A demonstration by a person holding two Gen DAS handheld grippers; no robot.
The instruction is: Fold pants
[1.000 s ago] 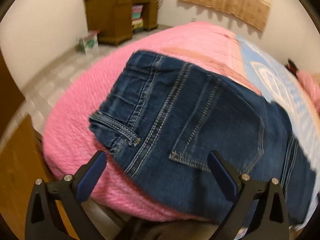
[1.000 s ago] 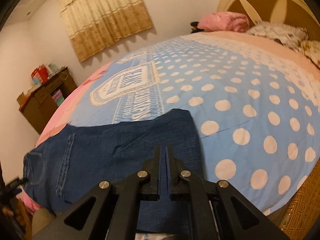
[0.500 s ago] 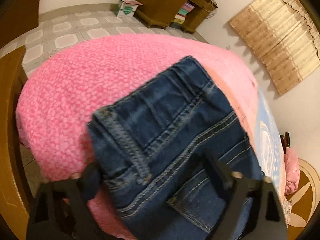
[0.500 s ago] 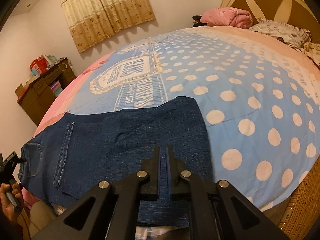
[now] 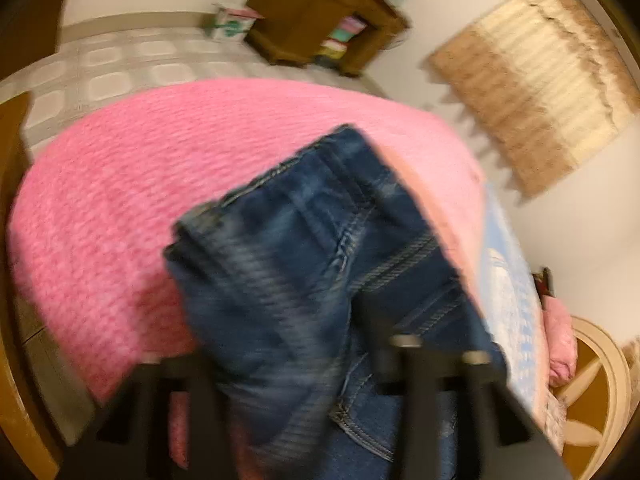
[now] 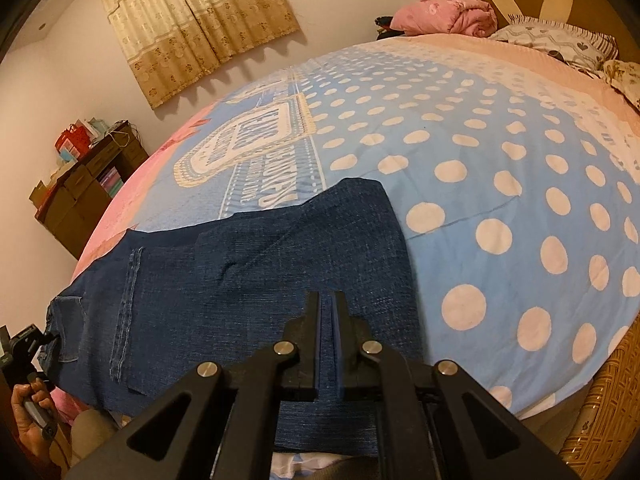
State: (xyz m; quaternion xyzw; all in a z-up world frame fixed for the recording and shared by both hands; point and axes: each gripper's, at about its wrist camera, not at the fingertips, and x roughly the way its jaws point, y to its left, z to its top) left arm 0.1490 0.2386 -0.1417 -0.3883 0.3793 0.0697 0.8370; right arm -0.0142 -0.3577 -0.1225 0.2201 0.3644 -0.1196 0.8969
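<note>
Dark blue jeans lie folded lengthwise along the near edge of the bed, waistband at the left, leg ends at the right. My left gripper is shut on the waistband end of the jeans, which bunches up between the fingers; the view is blurred. The left gripper also shows at the far left of the right wrist view. My right gripper is shut, its jaws nearly touching, just above the leg part of the jeans and holding nothing.
The bed has a pink blanket at its foot and a blue polka-dot sheet. A brown desk stands by the wall. A pink rolled blanket and pillows lie by the headboard. A wicker edge is at right.
My left gripper moved onto the waistband, closed on it and lifted it, bunching the denim. My right gripper stayed shut and drew back slightly over the legs.
</note>
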